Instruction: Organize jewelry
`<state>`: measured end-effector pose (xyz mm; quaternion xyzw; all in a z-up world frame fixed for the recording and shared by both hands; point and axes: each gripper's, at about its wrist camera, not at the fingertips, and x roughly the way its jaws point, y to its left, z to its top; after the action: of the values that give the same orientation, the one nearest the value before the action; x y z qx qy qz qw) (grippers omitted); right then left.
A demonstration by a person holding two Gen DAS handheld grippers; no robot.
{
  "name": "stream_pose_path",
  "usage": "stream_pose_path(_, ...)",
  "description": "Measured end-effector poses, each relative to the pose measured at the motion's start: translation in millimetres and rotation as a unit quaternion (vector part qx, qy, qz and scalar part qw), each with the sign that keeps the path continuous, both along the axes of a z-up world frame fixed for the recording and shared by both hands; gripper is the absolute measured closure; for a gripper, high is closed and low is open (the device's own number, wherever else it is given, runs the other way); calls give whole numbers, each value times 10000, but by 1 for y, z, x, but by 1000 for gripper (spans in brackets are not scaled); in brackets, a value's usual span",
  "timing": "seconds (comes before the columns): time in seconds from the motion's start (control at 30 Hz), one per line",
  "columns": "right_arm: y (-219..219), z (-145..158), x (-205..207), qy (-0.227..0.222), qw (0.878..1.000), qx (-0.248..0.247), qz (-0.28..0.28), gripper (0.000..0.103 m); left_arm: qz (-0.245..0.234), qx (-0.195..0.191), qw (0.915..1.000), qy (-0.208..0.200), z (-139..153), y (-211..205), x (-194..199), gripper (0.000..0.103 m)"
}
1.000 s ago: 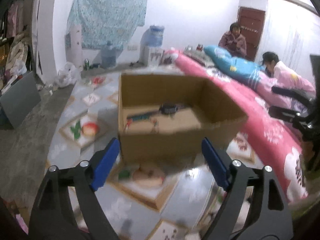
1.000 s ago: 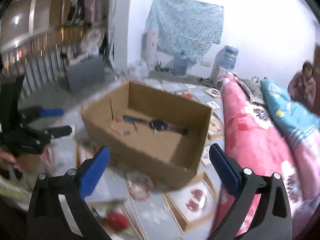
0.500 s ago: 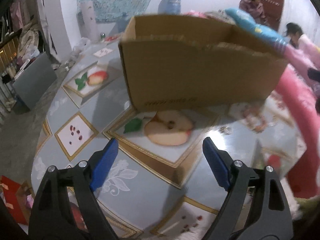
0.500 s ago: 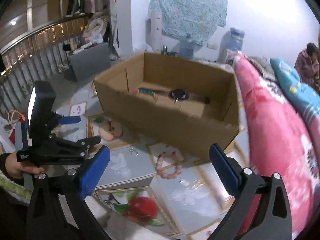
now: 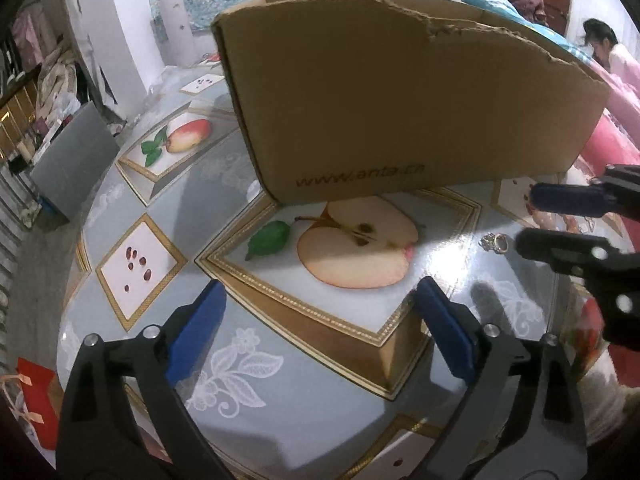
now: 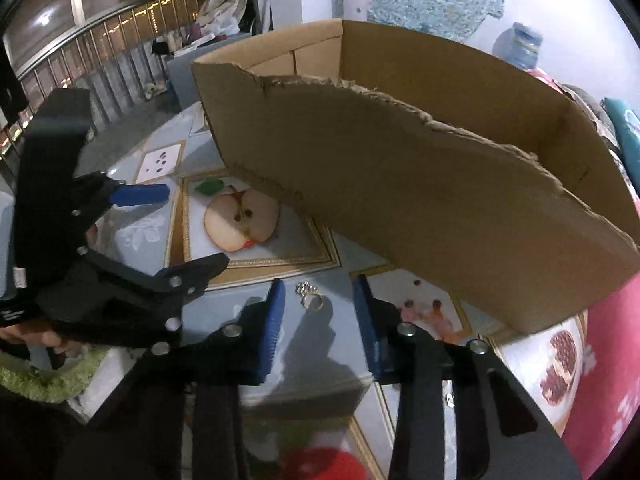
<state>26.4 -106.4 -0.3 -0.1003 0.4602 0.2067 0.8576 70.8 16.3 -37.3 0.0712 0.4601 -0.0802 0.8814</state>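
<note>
A small silver ring with a short chain (image 6: 310, 298) lies on the fruit-patterned tablecloth (image 6: 304, 344) in front of a brown cardboard box (image 6: 400, 180). My right gripper (image 6: 319, 292) points down at it with its jaws closing; the ring sits between the blue pads, untouched. In the left wrist view the ring (image 5: 494, 242) shows just off the right gripper (image 5: 532, 220). My left gripper (image 5: 320, 316) hovers over the sliced-apple picture, its jaws opening with nothing between them. From this height the box's (image 5: 400, 100) inside is hidden.
Something pink and beaded (image 6: 424, 312) lies partly behind my right finger, near the box wall. A red-pink blanket (image 6: 608, 360) borders the table on the right. Two people (image 5: 608, 52) sit at the back. A railing (image 6: 100, 52) and clutter stand beyond the table's left edge.
Both grippers have dropped toward the table and tilted down, so the box wall now fills the views. The right jaws have narrowed around the ring. The left jaws have widened slightly.
</note>
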Motion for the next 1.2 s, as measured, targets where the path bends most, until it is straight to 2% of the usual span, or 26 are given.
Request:
stream_pose_path(0.07,-1,-2,2,38,10000,22,-19,80,74,-105,9999,50,-1,3,2,8)
stream_pose_path(0.17,-3,-2,3,6,9999,6,-104,82,133,-228,9996,93,-3,6,3,8)
stream_pose_path(0.37,2,-16,5,118,9994,-318,-41,84,150,-222,9996,51,-4,7,3,7)
stream_pose_path(0.7,-6,-13,-4,277,9986,-387,-220,85,103,-212,9996,163,-2,7,5,7)
stream_pose_path(0.97,-13,-14,-9,327,9986,-198,-374,85,78,-228,9997,39,-4,7,1,7)
stream_pose_path(1.1,-20,-11,-12,332,9985,46,-434,85,-22,-162,9997,194,-1,5,2,7)
stream_pose_path(1.2,-30,-4,-16,257,9983,257,-465,85,-326,-265,9991,-83,10,-2,-4,9)
